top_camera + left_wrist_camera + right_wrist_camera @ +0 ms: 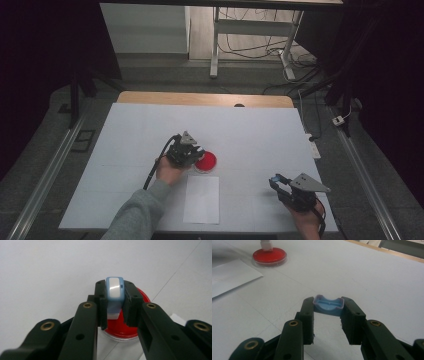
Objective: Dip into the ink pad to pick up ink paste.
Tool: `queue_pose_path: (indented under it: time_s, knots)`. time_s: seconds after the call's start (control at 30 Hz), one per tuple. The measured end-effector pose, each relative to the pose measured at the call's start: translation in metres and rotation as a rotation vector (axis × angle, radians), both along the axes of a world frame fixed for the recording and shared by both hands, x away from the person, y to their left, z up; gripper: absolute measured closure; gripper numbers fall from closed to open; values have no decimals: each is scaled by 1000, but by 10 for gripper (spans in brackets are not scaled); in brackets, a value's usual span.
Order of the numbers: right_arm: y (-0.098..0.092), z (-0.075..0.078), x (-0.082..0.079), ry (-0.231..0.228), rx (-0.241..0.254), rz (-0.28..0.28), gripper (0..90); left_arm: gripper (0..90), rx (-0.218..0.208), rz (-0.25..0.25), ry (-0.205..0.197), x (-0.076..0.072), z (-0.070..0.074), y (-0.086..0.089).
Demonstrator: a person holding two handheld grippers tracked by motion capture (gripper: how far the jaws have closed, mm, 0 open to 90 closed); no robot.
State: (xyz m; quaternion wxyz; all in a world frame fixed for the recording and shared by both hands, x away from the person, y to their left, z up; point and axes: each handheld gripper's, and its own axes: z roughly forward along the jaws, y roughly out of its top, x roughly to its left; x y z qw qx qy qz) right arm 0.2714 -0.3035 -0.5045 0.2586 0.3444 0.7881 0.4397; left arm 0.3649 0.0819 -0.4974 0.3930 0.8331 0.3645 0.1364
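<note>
Nearest, at the right front of the worktop [250, 130], the right hand-held gripper [278, 183] is held just above the white surface. The high view gives only a blue speck at its tips. The right gripper view resolves this: the jaws are pinched on a small blue cap [328, 304], shallow and hollow side up, clamped by its two ends between the pads.

Left of it, at the near edge, a white paper sheet [202, 199] lies flat. The right gripper view shows one corner of it, near the dish.

Just beyond the sheet's far edge sits a round clear dish with a red filling [206, 161]. The left hand-held gripper [196, 152] is at the dish's left rim, the person's hand and grey sleeve [142, 212] behind it. In the high view the gripper body hides what it carries. The left gripper view shows the jaws pinched on a small white block with a light blue casing [114, 291], standing upright over the red filling. The right gripper view shows the block's white lower end at the red surface; whether it touches cannot be told.

Farther off, the worktop's wooden far edge [205, 98] shows beyond the white covering.
</note>
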Motion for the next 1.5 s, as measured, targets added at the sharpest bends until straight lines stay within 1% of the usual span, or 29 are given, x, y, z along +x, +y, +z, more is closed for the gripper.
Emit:
queue_pose_path:
  time_s: [0.23,0.63,0.77,1.0,1.17,1.5]
  knots:
    - [1,0,0,0,-2,1,642,759,-29,-6,-20,-5,7,4]
    - [1,0,0,-1,-2,1,642,759,-63,-34,-33,-14,16,7]
    - [1,0,0,-2,-2,0,643,759,-80,-42,-38,-18,20,9]
    - [1,0,0,-3,-3,-1,642,758,-96,-64,-44,-25,25,11]
    - [0,0,-1,-6,-5,-4,642,758,-113,-73,-46,-32,26,15]
    - [1,0,0,-4,-3,-1,643,758,-122,-80,-46,-38,28,21]
